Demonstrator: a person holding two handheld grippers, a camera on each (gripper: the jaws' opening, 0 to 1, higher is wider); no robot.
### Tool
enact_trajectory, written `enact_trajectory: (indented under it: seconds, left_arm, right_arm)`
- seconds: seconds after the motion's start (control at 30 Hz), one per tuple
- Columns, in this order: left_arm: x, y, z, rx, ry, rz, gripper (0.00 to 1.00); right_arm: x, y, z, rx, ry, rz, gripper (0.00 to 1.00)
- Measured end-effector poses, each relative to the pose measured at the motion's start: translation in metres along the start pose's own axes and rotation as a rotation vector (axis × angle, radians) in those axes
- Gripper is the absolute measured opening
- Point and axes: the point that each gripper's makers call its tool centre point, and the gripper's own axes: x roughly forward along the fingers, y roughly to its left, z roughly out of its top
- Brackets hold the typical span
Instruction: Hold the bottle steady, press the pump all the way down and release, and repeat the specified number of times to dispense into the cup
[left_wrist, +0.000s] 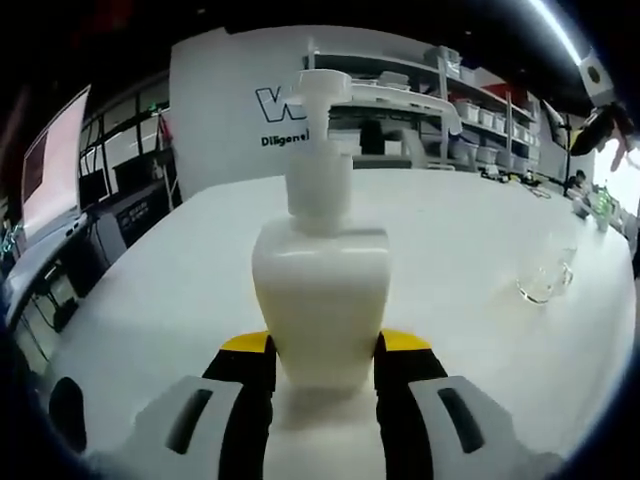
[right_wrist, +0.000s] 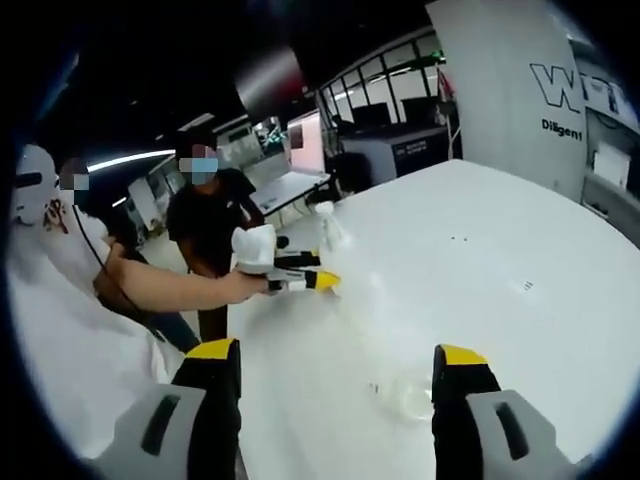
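A white pump bottle (left_wrist: 320, 290) stands upright on the white table (left_wrist: 180, 300). My left gripper (left_wrist: 322, 350) is shut on its base, a yellow-tipped finger on each side. The pump head (left_wrist: 322, 92) is up, and its spout points right. A clear glass cup (left_wrist: 545, 280) sits on the table to the right, apart from the bottle. In the right gripper view, my right gripper (right_wrist: 337, 365) is open and the cup (right_wrist: 408, 395) lies low between its fingers, nearer the right one and touching neither. Farther off, a hand holds the left gripper (right_wrist: 300, 272) by the bottle (right_wrist: 326, 228).
The table (right_wrist: 500, 250) is wide and round-edged, dropping off at left (left_wrist: 60, 330). Monitors (left_wrist: 50, 165) and desks stand to the left, shelving (left_wrist: 480, 110) behind. A person in black (right_wrist: 205, 215) stands beyond the table's far edge.
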Motion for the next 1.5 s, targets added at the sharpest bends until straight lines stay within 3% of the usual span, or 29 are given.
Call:
enact_trajectory:
  seconds: [0.37, 0.4, 0.53, 0.7, 0.73, 0.8, 0.83, 0.93, 1.0, 1.07, 1.13, 1.17, 1.5]
  left_arm:
    - [-0.001, 0.008, -0.001, -0.013, -0.005, 0.008, 0.37]
    - [-0.001, 0.009, -0.001, -0.007, -0.005, 0.01, 0.37]
    - [0.001, 0.01, -0.003, -0.051, -0.006, -0.013, 0.37]
    - [0.002, 0.008, -0.01, -0.044, 0.034, -0.021, 0.37]
    - [0.002, 0.008, -0.008, -0.055, 0.023, -0.022, 0.41]
    - [0.004, -0.004, 0.0, -0.106, -0.041, -0.099, 0.57]
    - [0.004, -0.005, 0.001, -0.134, -0.049, -0.096, 0.63]
    - [0.002, 0.0, 0.003, -0.013, -0.083, -0.047, 0.77]
    - [0.002, -0.005, 0.001, -0.047, -0.077, -0.075, 0.85]
    - [0.002, -0.004, 0.0, -0.044, -0.077, -0.07, 0.88]
    - [0.0, 0.0, 0.011, -0.03, -0.149, -0.054, 0.95]
    - [-0.001, -0.001, 0.006, -0.042, -0.115, -0.059, 0.96]
    - [-0.009, -0.008, 0.013, -0.037, -0.129, -0.078, 0.99]
  right_arm:
    - [0.0, 0.0, 0.001, 0.006, -0.012, -0.005, 0.76]
    - [0.001, 0.003, -0.002, 0.036, 0.006, 0.012, 0.77]
    - [0.002, 0.002, 0.001, 0.02, -0.008, 0.002, 0.78]
    - [0.003, 0.0, 0.003, 0.012, -0.02, -0.004, 0.81]
    - [0.003, 0.0, 0.003, 0.01, -0.019, -0.004, 0.79]
    - [0.003, 0.0, 0.005, 0.009, -0.028, -0.001, 0.8]
    - [0.003, 0.0, 0.004, 0.011, -0.025, -0.004, 0.8]
    - [0.003, 0.0, 0.004, 0.012, -0.031, -0.004, 0.81]
    - [0.003, 0.001, 0.001, 0.023, -0.016, 0.002, 0.8]
    - [0.003, 0.001, 0.002, 0.012, -0.024, -0.002, 0.79]
    - [0.003, 0.001, 0.003, 0.013, -0.032, -0.003, 0.8]
    - [0.002, 0.0, 0.002, 0.014, -0.03, -0.003, 0.8]
    - [0.001, 0.002, -0.006, 0.014, -0.028, -0.017, 0.81]
